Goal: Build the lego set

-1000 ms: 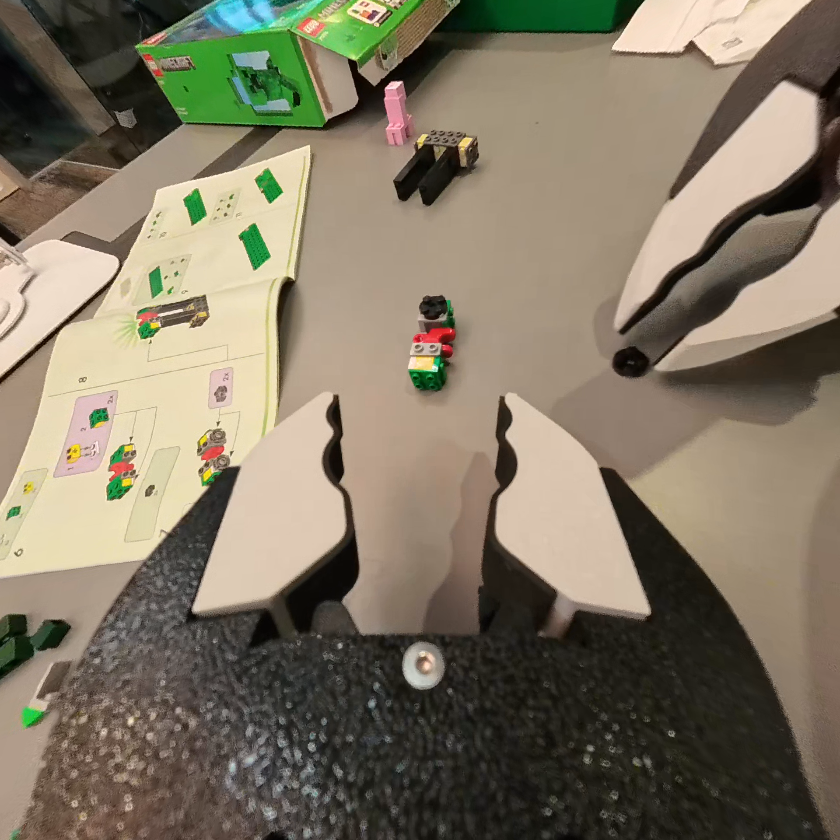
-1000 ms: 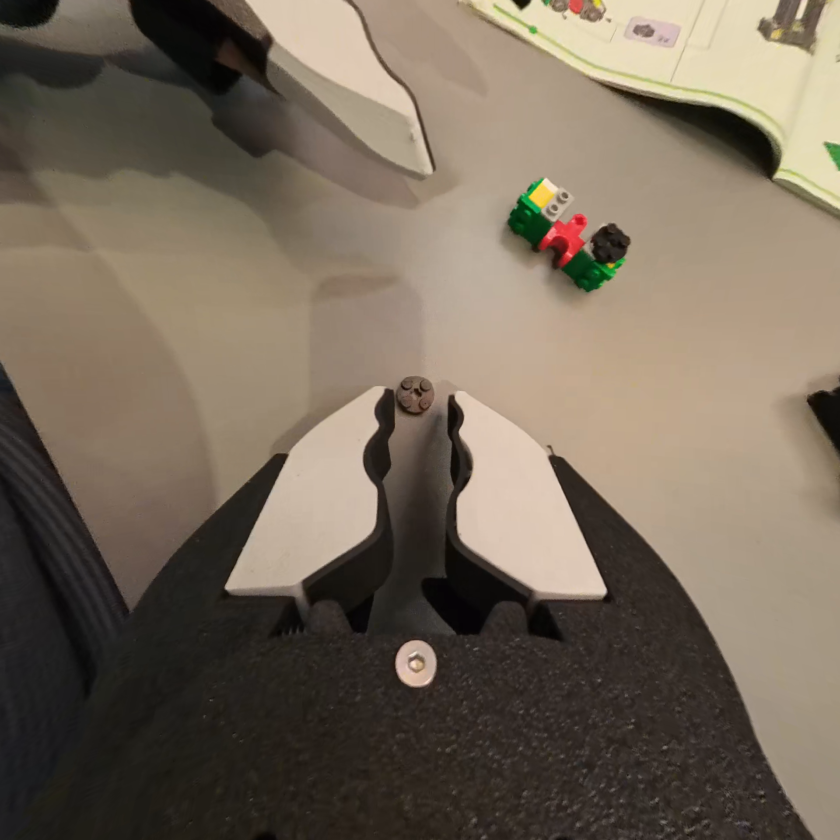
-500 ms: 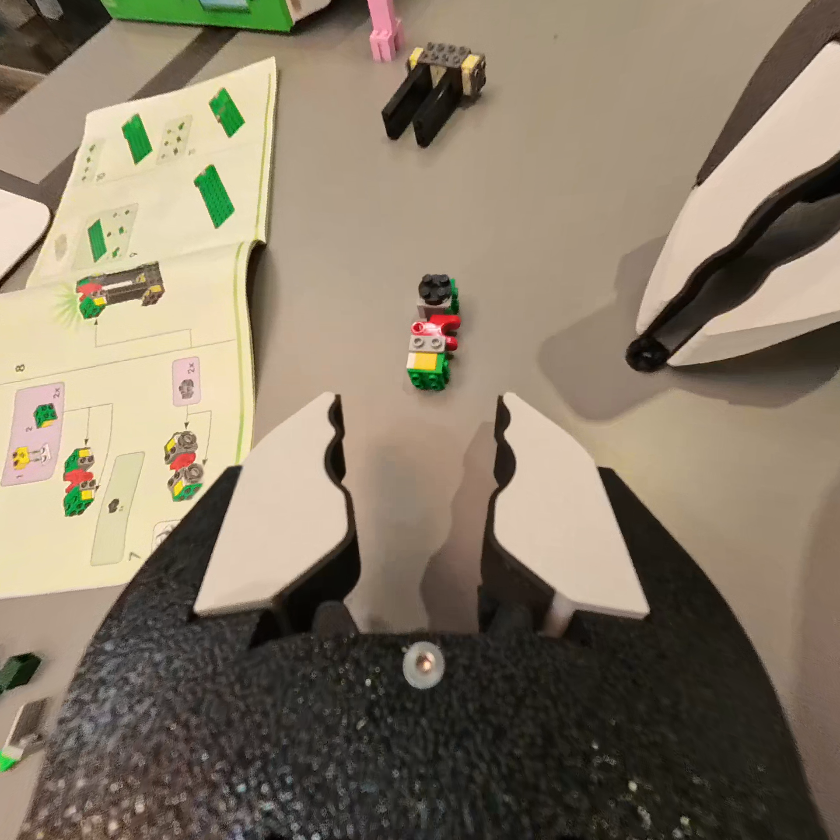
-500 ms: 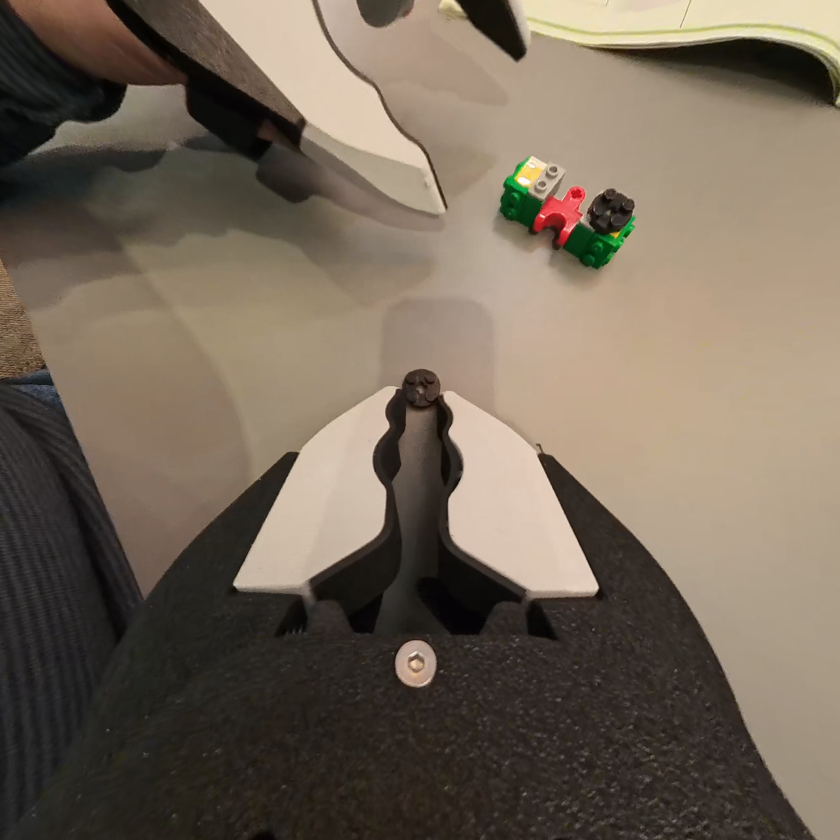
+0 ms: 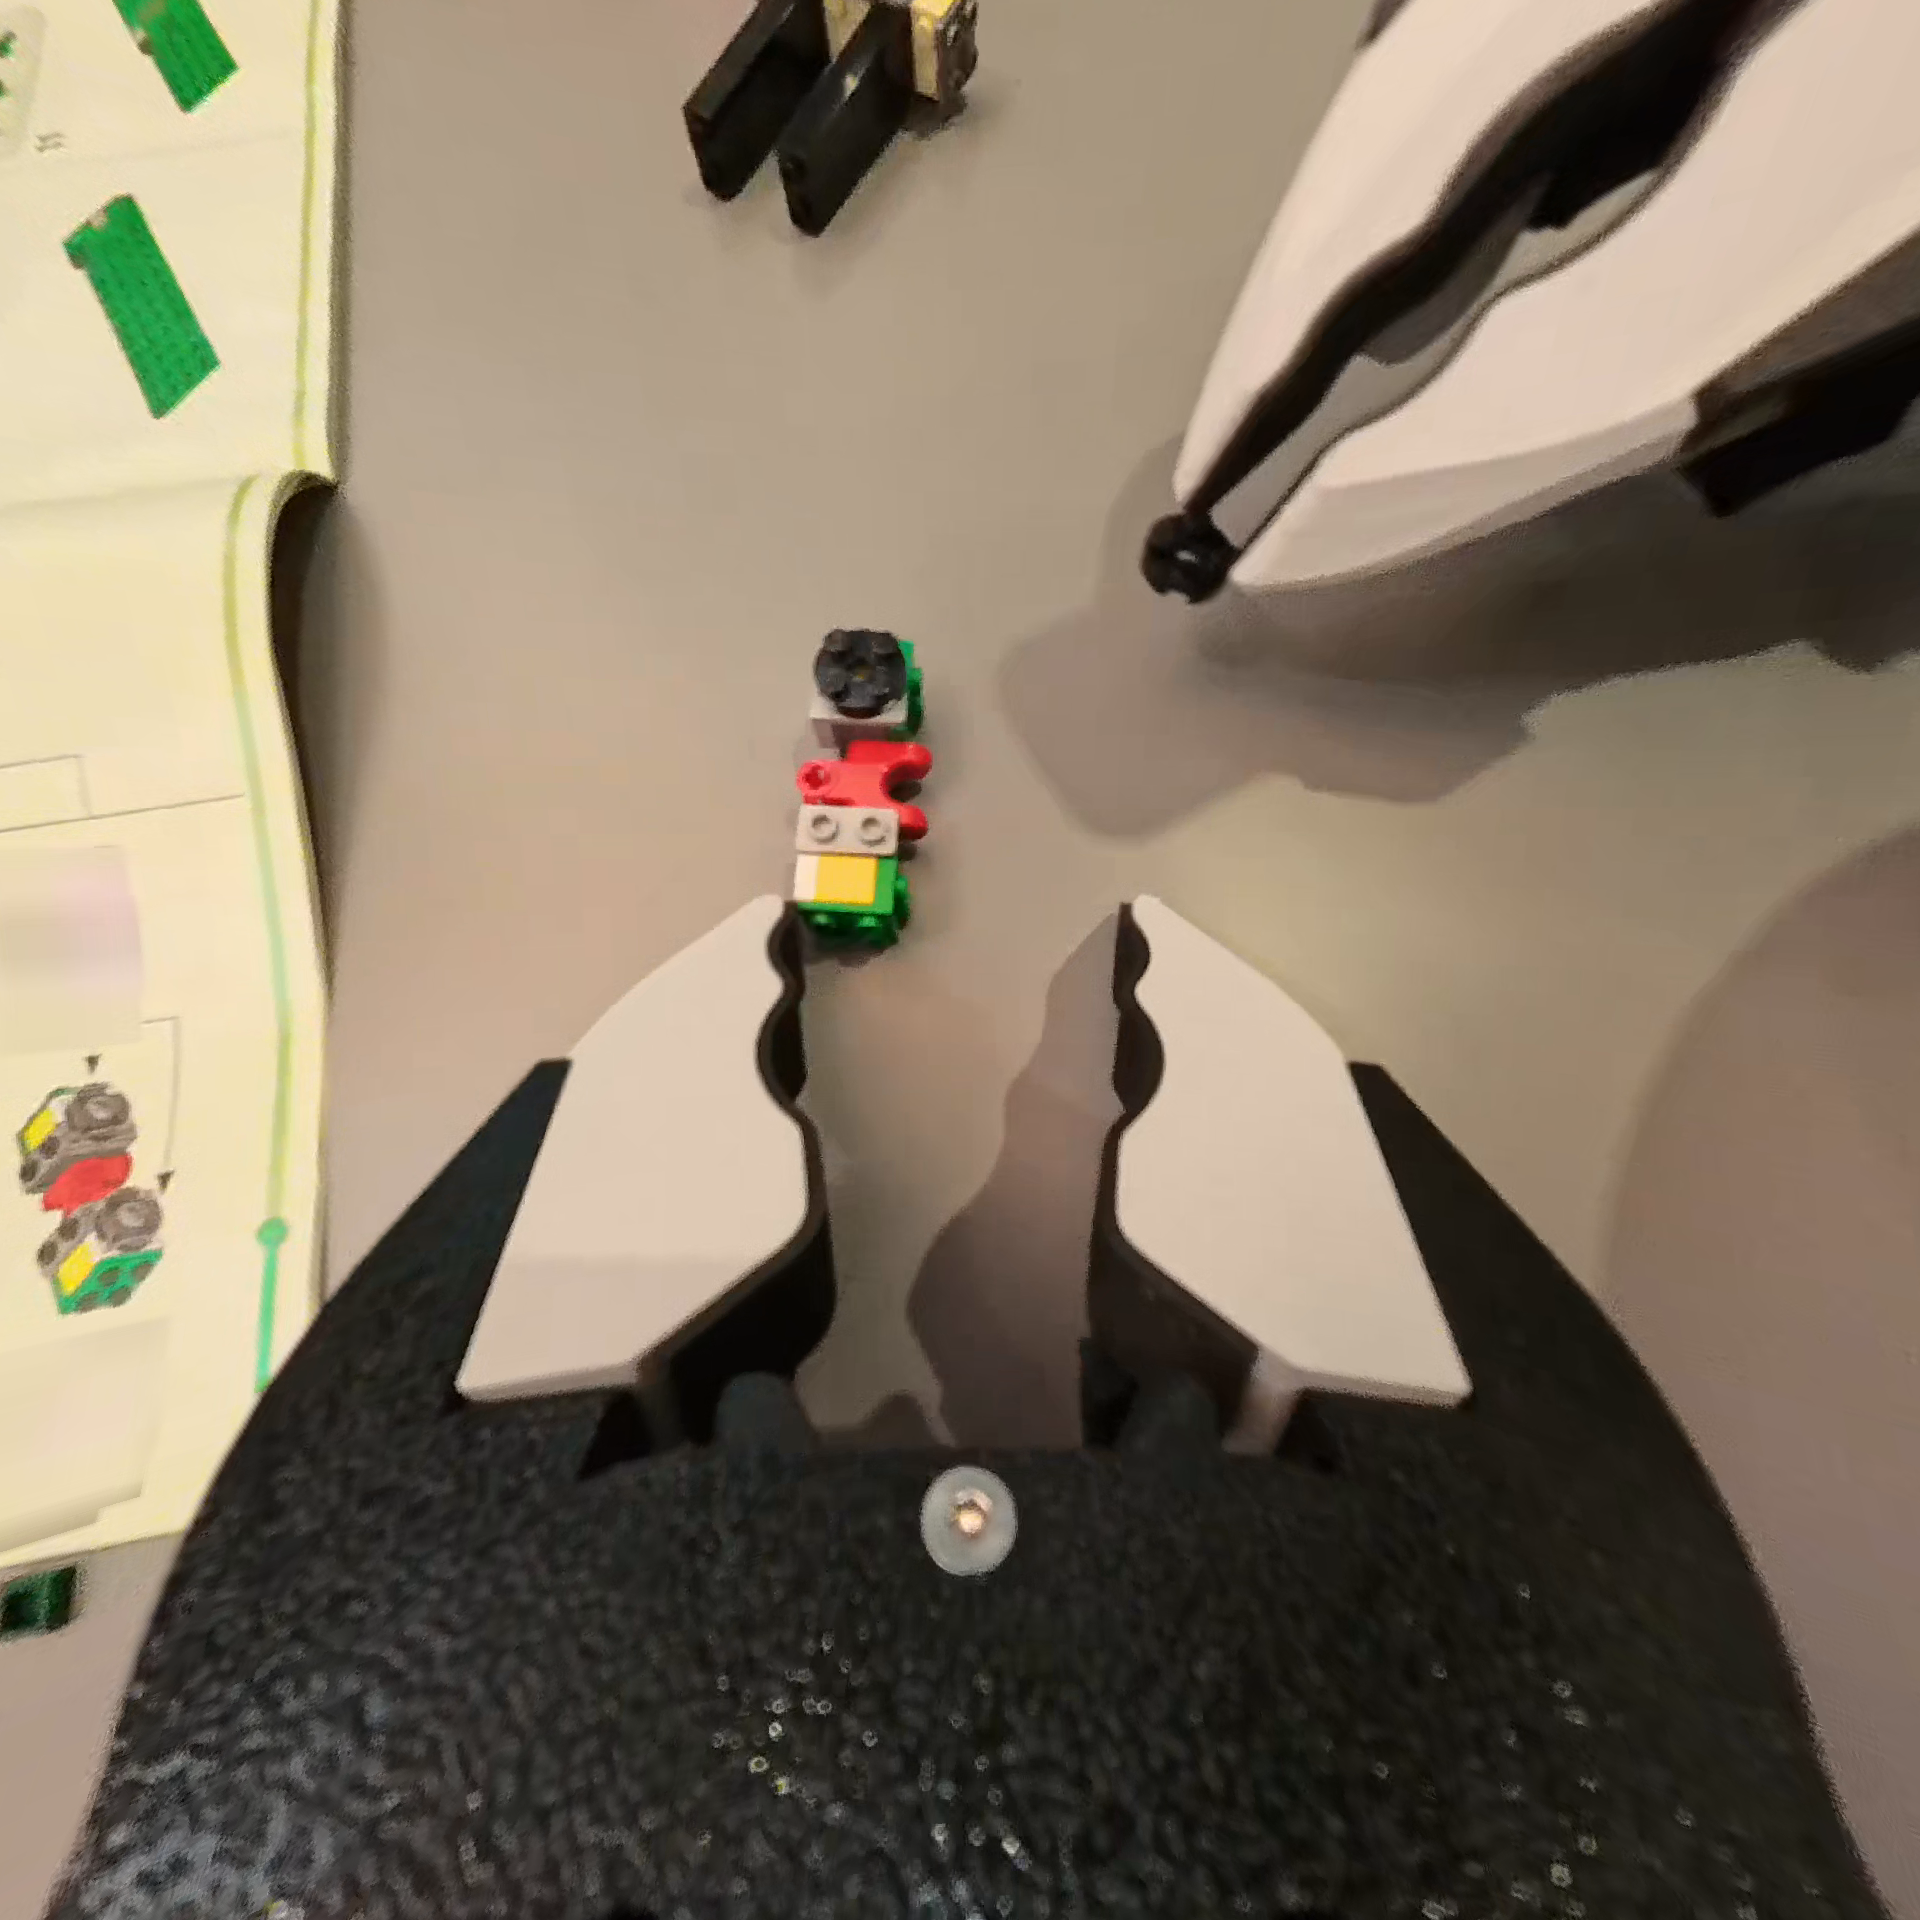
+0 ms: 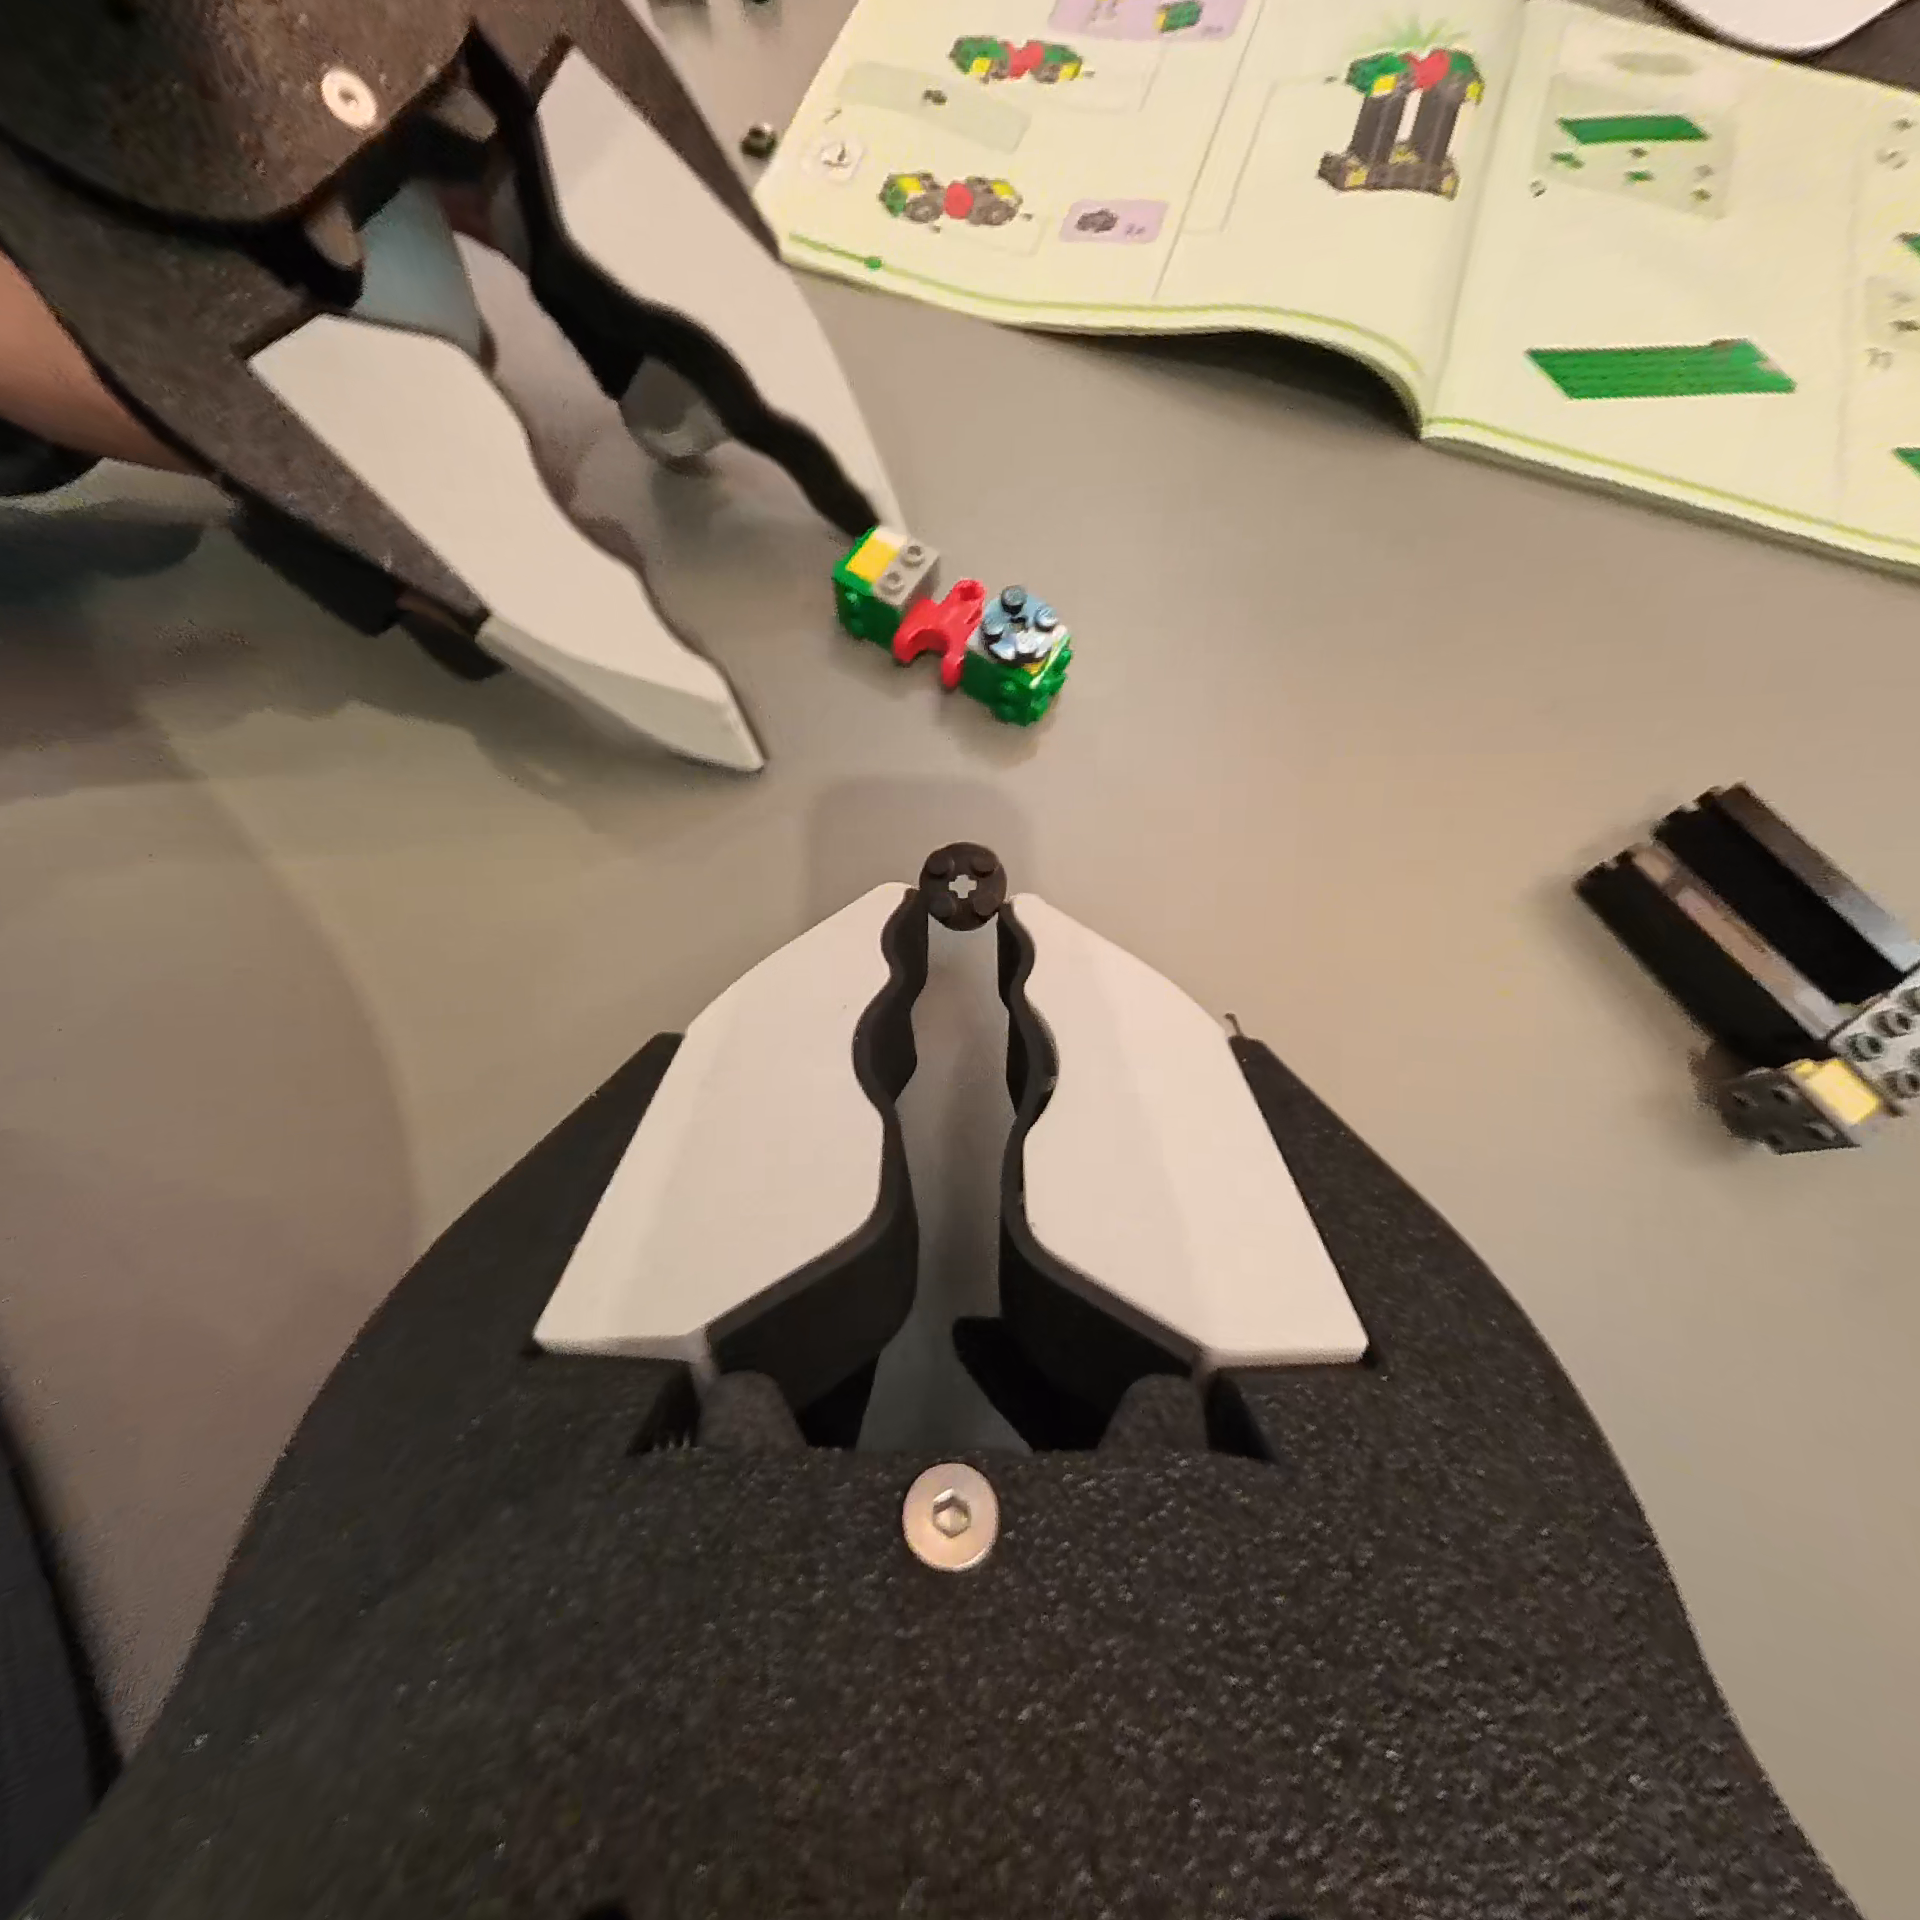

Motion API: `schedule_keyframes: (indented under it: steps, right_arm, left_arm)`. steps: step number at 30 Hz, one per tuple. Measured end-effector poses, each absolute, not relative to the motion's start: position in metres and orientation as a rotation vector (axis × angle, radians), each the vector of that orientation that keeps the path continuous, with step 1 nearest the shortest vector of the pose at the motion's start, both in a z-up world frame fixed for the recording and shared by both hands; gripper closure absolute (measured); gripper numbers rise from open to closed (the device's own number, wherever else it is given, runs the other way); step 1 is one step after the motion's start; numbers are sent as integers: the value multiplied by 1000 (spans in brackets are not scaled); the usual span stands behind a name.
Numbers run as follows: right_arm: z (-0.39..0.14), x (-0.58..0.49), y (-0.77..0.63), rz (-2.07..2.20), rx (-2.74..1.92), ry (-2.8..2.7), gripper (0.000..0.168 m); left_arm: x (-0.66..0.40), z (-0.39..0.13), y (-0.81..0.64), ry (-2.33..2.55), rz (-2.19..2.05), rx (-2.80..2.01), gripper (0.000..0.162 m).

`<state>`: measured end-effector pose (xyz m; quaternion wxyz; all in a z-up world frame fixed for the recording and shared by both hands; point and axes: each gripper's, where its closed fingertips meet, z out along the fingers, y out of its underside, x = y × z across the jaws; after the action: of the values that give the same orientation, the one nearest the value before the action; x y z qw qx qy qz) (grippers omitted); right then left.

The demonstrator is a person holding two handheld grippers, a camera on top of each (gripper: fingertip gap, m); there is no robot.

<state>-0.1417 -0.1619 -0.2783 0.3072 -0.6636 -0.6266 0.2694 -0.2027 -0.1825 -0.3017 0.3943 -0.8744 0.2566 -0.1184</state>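
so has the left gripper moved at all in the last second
Yes. The left gripper has advanced toward the small green and red assembly, which lies unmoved on the table; one fingertip now sits beside its near end.

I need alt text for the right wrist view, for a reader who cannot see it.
The right gripper pinches a small round black piece at its fingertips above a grey table. Beyond lies a small green-and-red brick assembly, with the open left gripper beside it and an instruction booklet behind.
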Motion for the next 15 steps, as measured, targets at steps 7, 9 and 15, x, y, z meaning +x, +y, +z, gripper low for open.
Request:
schedule_keyframes:
  steps: [7,9,15]
  right_arm:
    - [-270,-150,-149,732,-1705,-1683,156]
    - [-269,-154,-151,748,-1707,-1693,156]
    - [-263,-172,-161,726,-1680,-1739,156]
  left_arm:
    - [-179,-300,-187,690,-380,-2221,110]
    - [-185,-299,-187,693,-368,-2218,108]
    - [-219,-274,-181,610,-440,-2044,102]
